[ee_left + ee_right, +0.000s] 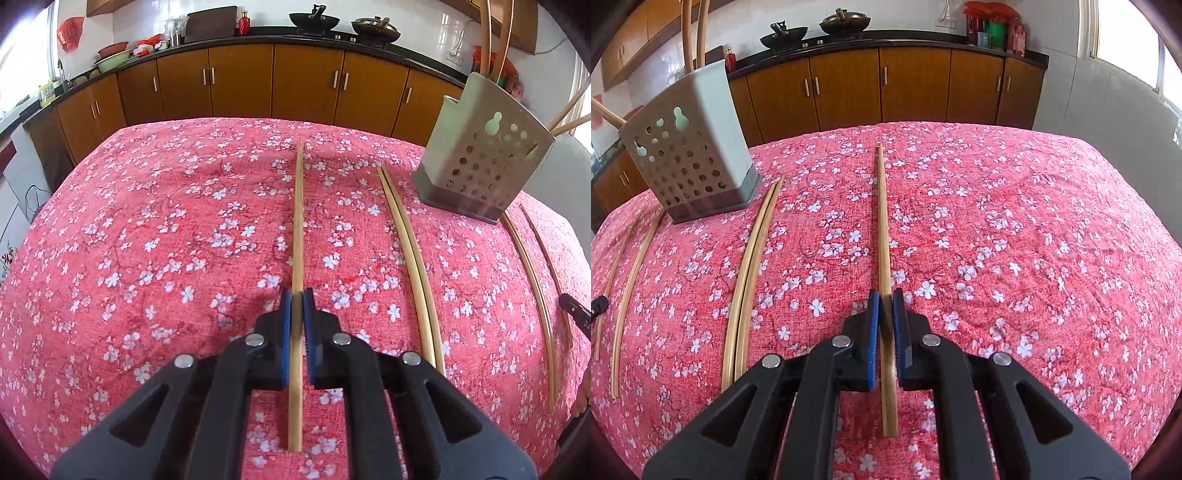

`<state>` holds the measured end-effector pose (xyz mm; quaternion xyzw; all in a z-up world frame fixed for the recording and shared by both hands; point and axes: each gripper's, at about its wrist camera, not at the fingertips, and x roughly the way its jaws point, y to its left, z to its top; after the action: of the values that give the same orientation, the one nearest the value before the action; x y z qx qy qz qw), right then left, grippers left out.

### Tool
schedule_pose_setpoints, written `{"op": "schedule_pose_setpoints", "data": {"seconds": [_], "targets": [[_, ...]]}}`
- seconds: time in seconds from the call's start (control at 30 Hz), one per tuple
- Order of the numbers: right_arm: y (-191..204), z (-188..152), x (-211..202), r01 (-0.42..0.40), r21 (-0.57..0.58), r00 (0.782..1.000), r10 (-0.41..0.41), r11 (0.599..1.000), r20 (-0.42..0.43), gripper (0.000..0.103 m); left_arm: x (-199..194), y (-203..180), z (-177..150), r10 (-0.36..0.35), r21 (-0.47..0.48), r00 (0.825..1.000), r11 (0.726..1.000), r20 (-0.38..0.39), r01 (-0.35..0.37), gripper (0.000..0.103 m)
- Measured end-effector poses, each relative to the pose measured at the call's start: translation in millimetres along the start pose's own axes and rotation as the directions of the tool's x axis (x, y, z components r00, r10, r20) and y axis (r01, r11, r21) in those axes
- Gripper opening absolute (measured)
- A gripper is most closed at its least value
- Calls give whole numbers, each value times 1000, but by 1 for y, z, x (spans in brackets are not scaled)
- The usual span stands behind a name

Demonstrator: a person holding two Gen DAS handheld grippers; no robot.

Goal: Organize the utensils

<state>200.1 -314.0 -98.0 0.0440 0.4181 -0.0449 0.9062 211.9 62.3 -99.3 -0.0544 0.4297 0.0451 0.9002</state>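
Observation:
My left gripper (296,295) is shut on a bamboo chopstick (297,221) that points straight ahead over the red floral tablecloth. My right gripper (885,295) is shut on another chopstick (882,221), also pointing ahead. A grey perforated utensil holder (480,166) stands on the table at the right of the left wrist view and at the left of the right wrist view (690,155), with chopsticks standing in it. A pair of chopsticks (410,266) lies between my grippers, also in the right wrist view (750,280). Two more single chopsticks (631,295) lie beside the holder.
The table's red floral cloth (166,240) covers the whole surface. Brown kitchen cabinets (306,85) run behind the table, with woks (314,20) on the counter. A window (1126,37) is at the far right.

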Motion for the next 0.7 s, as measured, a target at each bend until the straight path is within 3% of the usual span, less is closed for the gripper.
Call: {"op": "schedule_pose_setpoints", "data": {"seconds": [0.7], "targets": [[0, -1, -2, -2, 2, 1000, 2, 1000, -1, 8, 0, 0, 1, -4, -3, 1000, 1000, 1, 4, 11]]}}
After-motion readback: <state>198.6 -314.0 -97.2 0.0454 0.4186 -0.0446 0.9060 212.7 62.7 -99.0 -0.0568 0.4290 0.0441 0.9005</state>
